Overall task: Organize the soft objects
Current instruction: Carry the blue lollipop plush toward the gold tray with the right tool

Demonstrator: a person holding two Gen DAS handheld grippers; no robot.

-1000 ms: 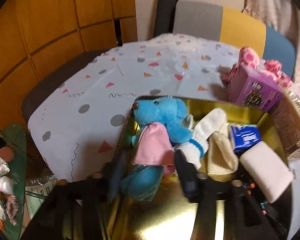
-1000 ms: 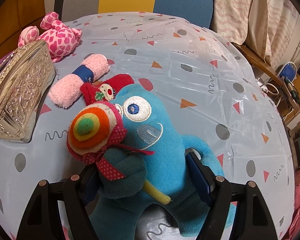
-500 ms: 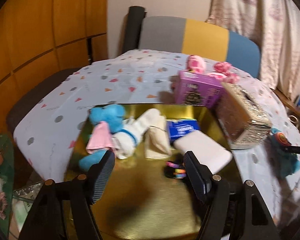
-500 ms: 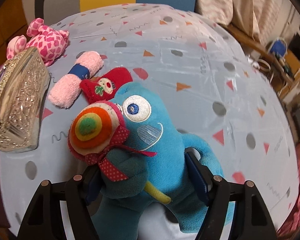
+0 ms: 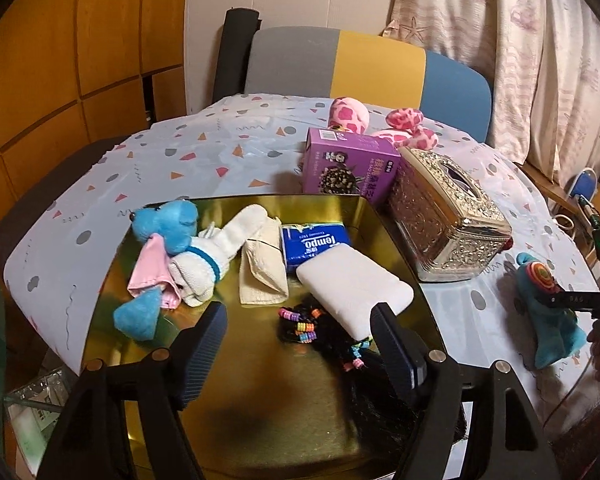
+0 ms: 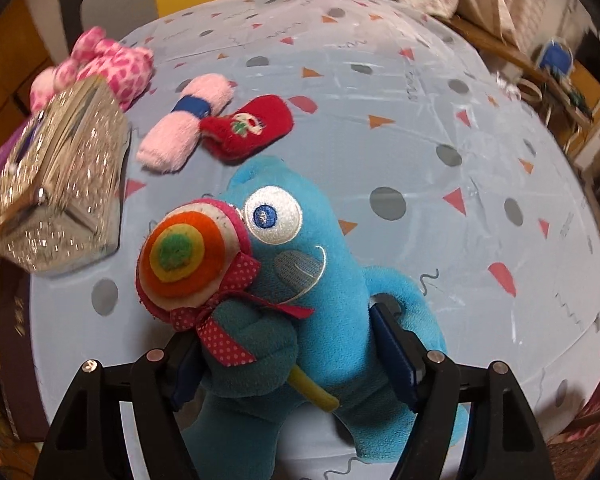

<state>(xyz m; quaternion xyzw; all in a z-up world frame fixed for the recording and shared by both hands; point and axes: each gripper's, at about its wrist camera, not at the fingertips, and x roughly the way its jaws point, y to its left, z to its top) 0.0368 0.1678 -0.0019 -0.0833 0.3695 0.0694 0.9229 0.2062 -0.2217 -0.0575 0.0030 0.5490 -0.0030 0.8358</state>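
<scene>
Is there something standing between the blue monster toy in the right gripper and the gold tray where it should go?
Yes. The ornate tissue box stands on the table between the blue monster toy, held in the right gripper, and the gold tray. The tray's near part is bare, so passing in front of the box looks possible.

The left wrist view looks down from close above the gold tray [image 5: 260, 408] toward the far chair [image 5: 364, 64], while the right wrist view sits tight against the blue monster plush [image 6: 300, 280] over the tablecloth [image 6: 440, 140], and both views share that plush [image 5: 548, 320] and the silver tissue box [image 5: 448, 216].
</scene>
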